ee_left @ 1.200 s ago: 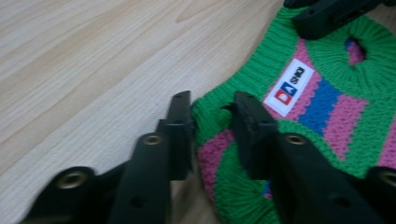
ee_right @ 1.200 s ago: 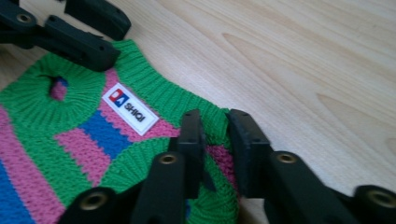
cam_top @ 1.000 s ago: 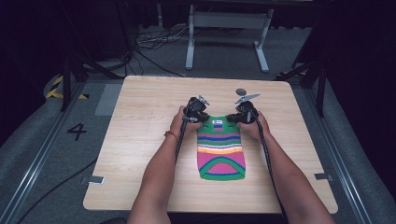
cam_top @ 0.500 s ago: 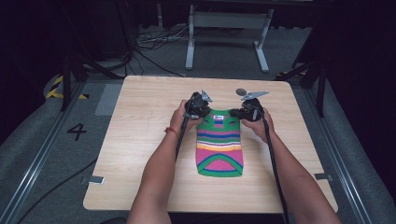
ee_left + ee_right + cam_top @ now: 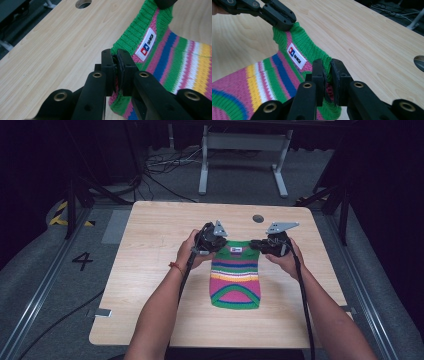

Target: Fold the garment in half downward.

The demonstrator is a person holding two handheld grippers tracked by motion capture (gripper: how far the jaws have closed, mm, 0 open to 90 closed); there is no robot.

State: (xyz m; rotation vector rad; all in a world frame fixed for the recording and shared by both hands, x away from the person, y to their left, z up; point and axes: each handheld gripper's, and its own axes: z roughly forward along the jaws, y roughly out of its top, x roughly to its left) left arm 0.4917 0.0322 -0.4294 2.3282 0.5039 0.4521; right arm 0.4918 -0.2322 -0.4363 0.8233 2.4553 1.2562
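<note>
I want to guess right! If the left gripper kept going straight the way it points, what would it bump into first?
Probably the other gripper. The left gripper, shut on the striped sweater, points along its green collar toward the right gripper pinching the far corner. Depth is unclear.

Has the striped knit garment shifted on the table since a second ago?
Yes. The striped knit garment has moved toward the table's right edge, its top edge lifted by both shut grippers.

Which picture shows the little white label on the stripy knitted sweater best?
The left gripper view: the white rectangular label is close and sharp there. The right gripper view shows it slightly smaller; in the high view it is a tiny speck.
</note>
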